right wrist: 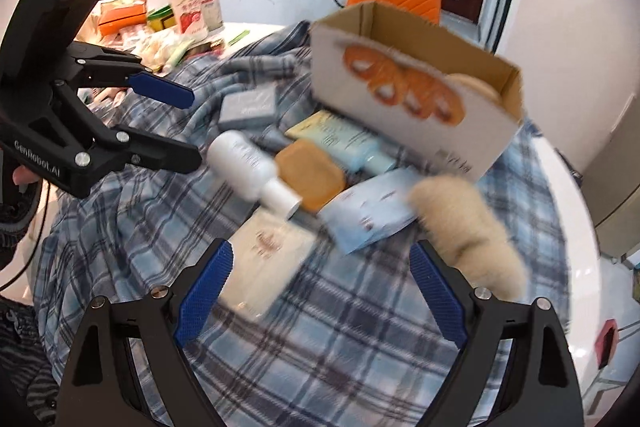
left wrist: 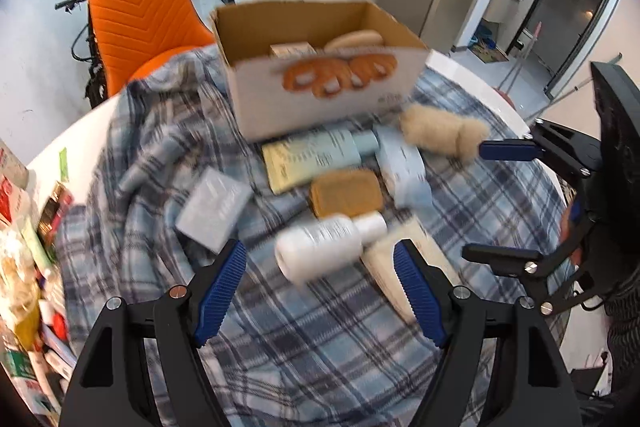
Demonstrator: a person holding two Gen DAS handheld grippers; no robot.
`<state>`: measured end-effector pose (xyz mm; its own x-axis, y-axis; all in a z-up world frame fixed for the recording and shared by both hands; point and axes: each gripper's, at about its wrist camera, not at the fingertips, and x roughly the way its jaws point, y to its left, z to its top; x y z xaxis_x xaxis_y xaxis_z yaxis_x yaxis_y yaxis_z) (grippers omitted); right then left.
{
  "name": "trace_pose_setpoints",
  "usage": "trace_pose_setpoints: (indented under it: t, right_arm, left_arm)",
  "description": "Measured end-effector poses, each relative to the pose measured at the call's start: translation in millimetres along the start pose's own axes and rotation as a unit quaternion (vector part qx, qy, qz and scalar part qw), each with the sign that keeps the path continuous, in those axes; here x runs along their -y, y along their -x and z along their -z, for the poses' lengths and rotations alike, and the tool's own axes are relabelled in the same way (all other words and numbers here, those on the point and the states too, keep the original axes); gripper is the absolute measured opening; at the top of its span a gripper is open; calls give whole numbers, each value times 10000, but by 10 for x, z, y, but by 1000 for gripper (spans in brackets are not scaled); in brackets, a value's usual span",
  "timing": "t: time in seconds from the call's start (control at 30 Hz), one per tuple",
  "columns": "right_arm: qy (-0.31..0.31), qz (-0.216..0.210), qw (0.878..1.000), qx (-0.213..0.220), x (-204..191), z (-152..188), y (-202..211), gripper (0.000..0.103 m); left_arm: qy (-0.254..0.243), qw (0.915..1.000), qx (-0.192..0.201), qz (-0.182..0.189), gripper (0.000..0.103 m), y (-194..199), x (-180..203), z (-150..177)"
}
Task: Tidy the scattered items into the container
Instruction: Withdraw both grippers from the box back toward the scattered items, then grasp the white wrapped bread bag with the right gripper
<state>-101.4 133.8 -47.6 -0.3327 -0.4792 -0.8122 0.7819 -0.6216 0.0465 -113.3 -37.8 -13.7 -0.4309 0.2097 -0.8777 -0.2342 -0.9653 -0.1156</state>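
Just ahead of your left gripper (left wrist: 320,291), whose fingers are spread wide and hold nothing, the white bottle (left wrist: 328,247) lies on its side on the plaid blanket (left wrist: 160,155), its long axis running crosswise with the cap toward your right. Your right gripper (right wrist: 320,291), equally wide open and empty, sits nearer the fluffy beige roll (right wrist: 468,227) at its right finger. Beyond both, the cardboard box (left wrist: 320,87) waits, so your left hand looks better placed for the bottle.
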Motion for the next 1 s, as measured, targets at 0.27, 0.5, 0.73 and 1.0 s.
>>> trace_pose_setpoints:
  t: [0.27, 0.5, 0.73, 1.0]
  right_arm:
    - [27, -266, 9996, -111, -157, 93, -209, 89]
    - [80, -385, 9990, -193, -266, 125, -362, 89]
    - [-102, -365, 9990, -234, -266, 153, -494, 89]
    - [36, 3, 9998, -198, -304, 168, -506, 75]
  left_arm:
    - [83, 9995, -305, 20, 79, -262, 68, 254]
    - [85, 9992, -386, 78, 79, -337, 137, 324]
    - [2, 9993, -375, 33, 79, -373, 199, 404]
    - [64, 9993, -368, -45, 72, -411, 198, 405]
